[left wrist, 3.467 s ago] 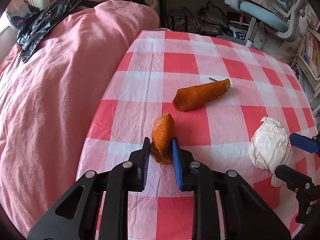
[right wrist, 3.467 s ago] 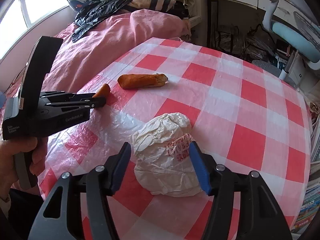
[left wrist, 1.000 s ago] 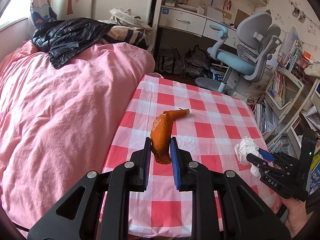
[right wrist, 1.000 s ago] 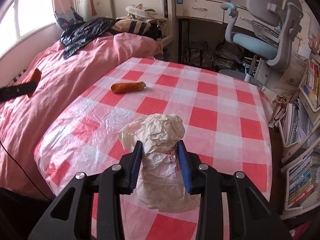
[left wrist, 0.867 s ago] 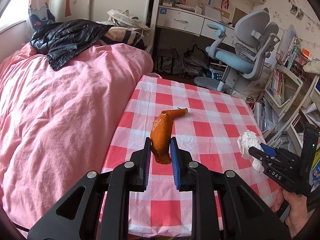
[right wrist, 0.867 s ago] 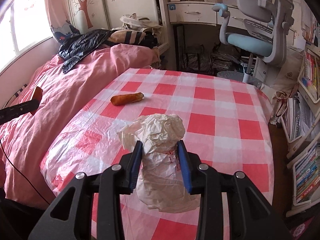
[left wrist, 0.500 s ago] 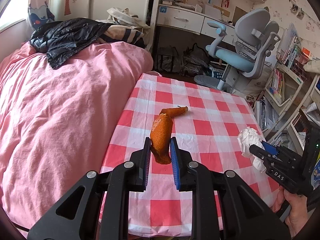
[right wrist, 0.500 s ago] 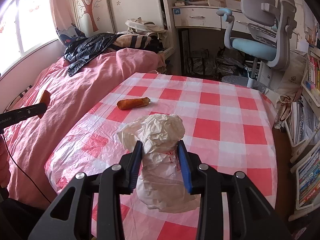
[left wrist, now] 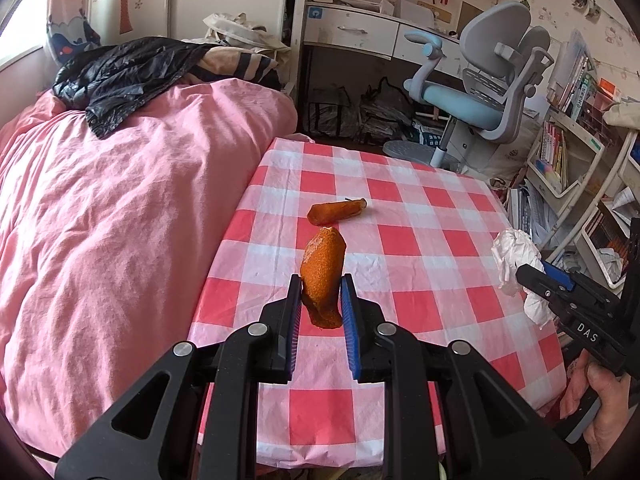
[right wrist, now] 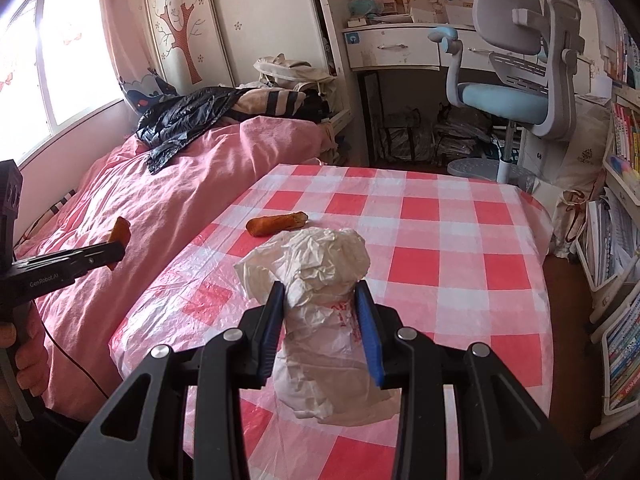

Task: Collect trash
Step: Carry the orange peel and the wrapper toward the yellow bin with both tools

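Note:
My left gripper [left wrist: 320, 300] is shut on an orange peel piece [left wrist: 323, 272], held up in the air above the table's near left side. From the right wrist view that same peel piece [right wrist: 119, 232] shows at the tip of the left gripper [right wrist: 114, 254], over the pink bed. My right gripper [right wrist: 320, 312] is shut on a crumpled white paper wad [right wrist: 316, 272], lifted off the table; the wad [left wrist: 514, 256] also appears at the right in the left wrist view. A second orange peel piece [left wrist: 336, 212] [right wrist: 276, 222] lies on the red-checked tablecloth [left wrist: 420, 264].
A pink-covered bed [left wrist: 120, 208] runs along the table's left side, with a black plastic bag [left wrist: 120, 76] on it. Behind the table stand a grey-blue office chair [left wrist: 480, 104] and a white desk [left wrist: 360, 36]. Bookshelves [left wrist: 568, 152] crowd the right side.
Both grippers kept their hold and stayed nearly still. The right wrist view tilted slightly, showing more of the room above the table.

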{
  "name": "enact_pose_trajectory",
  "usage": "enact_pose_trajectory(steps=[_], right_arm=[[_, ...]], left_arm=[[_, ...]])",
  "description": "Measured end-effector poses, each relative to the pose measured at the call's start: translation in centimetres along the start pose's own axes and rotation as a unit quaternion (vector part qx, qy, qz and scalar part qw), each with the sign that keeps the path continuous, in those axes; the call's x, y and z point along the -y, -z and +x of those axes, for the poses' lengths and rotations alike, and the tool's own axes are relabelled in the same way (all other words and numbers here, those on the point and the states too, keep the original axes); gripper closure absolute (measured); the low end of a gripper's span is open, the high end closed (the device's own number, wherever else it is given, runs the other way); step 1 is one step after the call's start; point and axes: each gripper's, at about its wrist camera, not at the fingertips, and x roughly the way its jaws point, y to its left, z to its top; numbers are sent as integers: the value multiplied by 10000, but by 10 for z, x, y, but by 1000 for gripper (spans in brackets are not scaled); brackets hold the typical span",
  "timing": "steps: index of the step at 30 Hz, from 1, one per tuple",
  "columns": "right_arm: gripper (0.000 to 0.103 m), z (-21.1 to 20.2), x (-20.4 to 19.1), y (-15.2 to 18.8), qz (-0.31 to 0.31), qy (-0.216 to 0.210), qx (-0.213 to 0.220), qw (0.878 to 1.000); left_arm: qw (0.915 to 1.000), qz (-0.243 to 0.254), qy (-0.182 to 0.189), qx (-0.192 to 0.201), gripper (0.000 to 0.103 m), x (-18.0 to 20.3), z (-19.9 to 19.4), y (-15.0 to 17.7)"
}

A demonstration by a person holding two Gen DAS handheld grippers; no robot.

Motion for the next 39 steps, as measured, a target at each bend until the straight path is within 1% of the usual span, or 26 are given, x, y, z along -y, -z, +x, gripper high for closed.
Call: enact_pose_trajectory(steps=[7, 22, 39], right_arm=[[67, -8, 1, 3, 66, -43, 31, 10000], [67, -19, -4, 13, 146, -118, 46, 9998], [67, -31, -13, 26, 127, -278, 49, 9995]], left_arm=[[10000, 37, 12, -4, 85, 7, -4, 7], [9999, 128, 47, -67, 85, 14, -23, 42], [9985, 421, 73, -329, 85, 33, -28, 83]])
